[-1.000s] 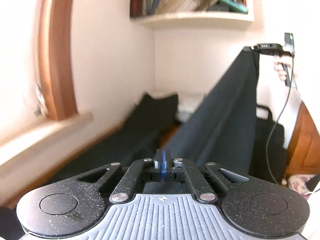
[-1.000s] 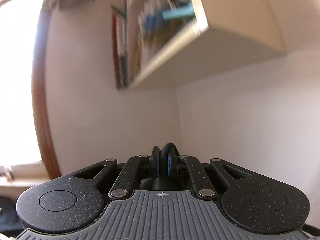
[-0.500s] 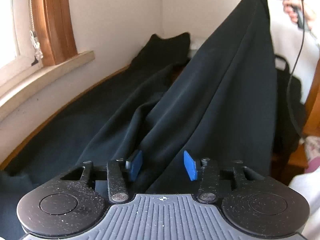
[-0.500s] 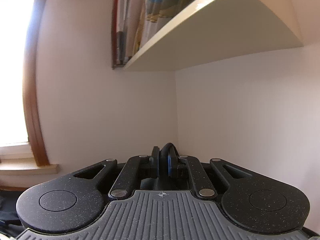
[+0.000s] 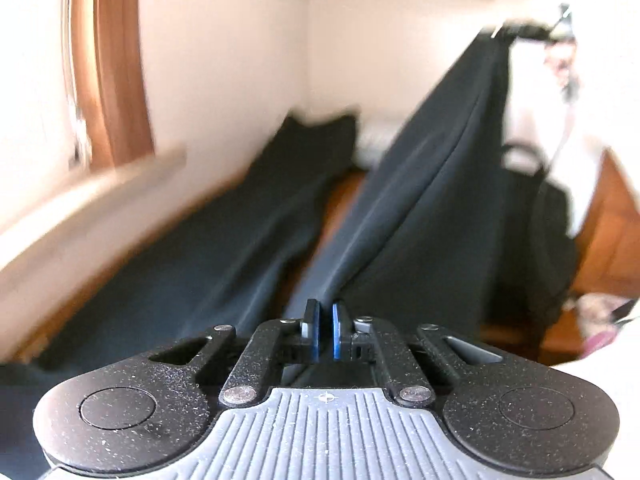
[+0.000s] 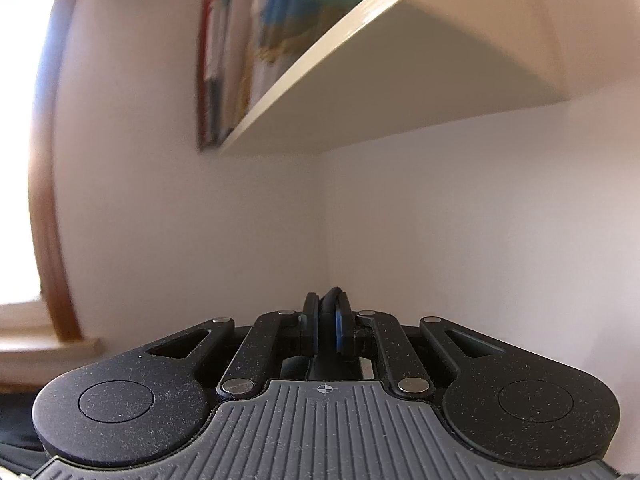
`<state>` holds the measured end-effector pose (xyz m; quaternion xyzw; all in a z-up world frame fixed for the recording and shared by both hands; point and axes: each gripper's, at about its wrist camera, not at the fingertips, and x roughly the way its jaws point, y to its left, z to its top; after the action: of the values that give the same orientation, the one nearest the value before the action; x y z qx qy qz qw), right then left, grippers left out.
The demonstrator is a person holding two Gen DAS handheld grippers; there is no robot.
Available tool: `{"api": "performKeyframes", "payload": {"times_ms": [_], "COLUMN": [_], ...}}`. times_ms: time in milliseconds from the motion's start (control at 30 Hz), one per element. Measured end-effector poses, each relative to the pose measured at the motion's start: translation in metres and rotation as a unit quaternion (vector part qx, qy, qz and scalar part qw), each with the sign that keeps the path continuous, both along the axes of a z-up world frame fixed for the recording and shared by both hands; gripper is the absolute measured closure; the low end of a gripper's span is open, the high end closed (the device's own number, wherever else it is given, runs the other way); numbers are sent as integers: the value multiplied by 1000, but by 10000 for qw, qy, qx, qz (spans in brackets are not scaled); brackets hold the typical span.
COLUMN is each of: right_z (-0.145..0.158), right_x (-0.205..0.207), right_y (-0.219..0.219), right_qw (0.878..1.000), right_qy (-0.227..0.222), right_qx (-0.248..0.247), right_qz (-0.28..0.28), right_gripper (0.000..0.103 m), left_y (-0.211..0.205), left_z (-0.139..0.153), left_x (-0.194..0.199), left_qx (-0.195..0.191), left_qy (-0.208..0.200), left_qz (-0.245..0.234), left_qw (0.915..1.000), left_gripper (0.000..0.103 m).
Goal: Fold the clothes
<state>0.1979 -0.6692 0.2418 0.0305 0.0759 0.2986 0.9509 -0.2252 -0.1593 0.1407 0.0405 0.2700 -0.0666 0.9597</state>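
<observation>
Between both grippers — dark garment (image 5: 432,184) stretched, left gripper (image 5: 324,330) just closed on it

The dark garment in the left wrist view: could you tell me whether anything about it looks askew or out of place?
Nothing looks damaged. The dark garment hangs stretched on a slant between the raised right gripper and the left gripper, both shut on it. Its other part lies rumpled along the wall, not yet folded.
</observation>
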Motion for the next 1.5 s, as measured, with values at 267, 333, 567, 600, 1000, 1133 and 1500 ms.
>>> {"api": "performKeyframes", "payload": {"times_ms": [267, 333, 567, 600, 1000, 1133, 1500], "right_z": [35, 34, -19, -31, -114, -118, -142], "right_x": [13, 19, 91, 98, 2, -10, -103], "right_y": [11, 33, 157, 170, 231, 323, 464], "right_qw": [9996, 9998, 9901, 9870, 9683, 9458, 8778], "right_qy": [-171, -178, 633, 792, 949, 1015, 809], "right_qx": [235, 76, -1222, -1372, -1532, -1635, -1841], "right_qz": [54, 80, -280, -265, 1732, 2616, 4349], "right_gripper": [94, 94, 81, 71, 52, 50, 50], "left_y": [38, 60, 138, 148, 167, 180, 203], "left_z": [50, 37, -32, -42, -26, -30, -76], "left_x": [4, 38, 123, 131, 46, 20, 22], "left_qx": [-43, -100, -456, -496, -206, -195, -138], "left_qy": [-365, -161, 570, 735, 710, 826, 1175], "left_qz": [422, 581, 1438, 1584, 1965, 2195, 2520], "left_qw": [9984, 9981, 9869, 9834, 9777, 9719, 9605], "left_gripper": [97, 97, 84, 82, 46, 46, 41]}}
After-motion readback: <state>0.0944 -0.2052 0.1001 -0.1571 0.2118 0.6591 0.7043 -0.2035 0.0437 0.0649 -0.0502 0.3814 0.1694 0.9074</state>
